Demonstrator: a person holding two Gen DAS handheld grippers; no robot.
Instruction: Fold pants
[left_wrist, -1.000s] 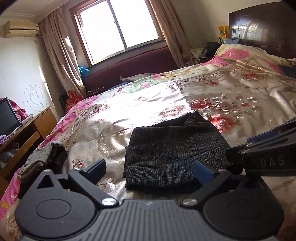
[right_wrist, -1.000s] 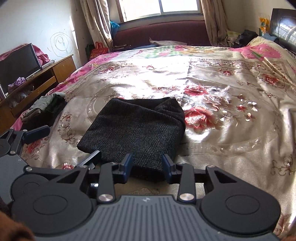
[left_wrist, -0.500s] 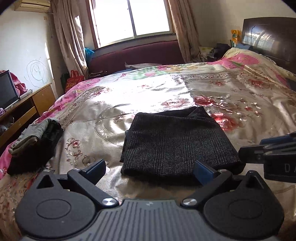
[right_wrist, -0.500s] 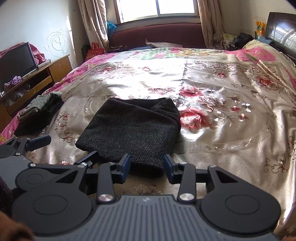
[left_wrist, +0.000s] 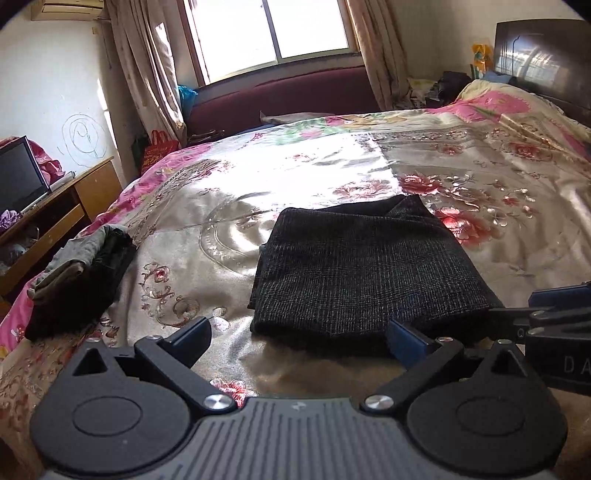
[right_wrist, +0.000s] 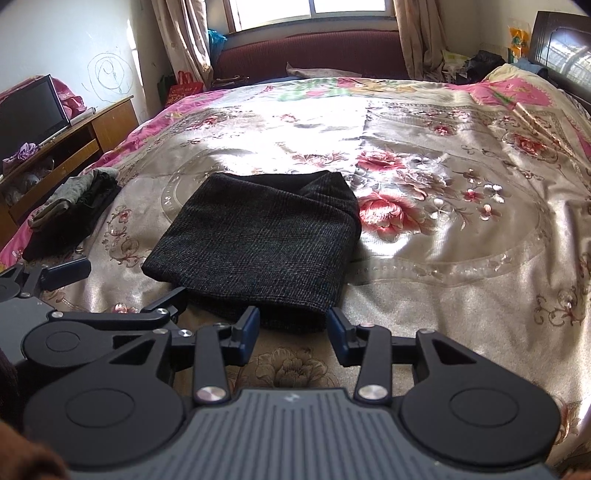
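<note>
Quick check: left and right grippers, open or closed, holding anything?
Left gripper: open wide, empty, just short of the folded dark pants.
Right gripper: open, narrower gap, empty, at the pants' near edge.

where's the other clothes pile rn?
The clothes pile sits at the bed's left edge in both wrist views, left of the folded dark pants, beside the wooden TV cabinet.

Folded pants: charcoal-black, fine grey check weave. Bedspread: shiny champagne satin, red-pink roses, pink floral border. Clothes pile: grey-olive over black. Sofa: maroon. Curtains: beige. Claw fingers: black, blue pads.
</note>
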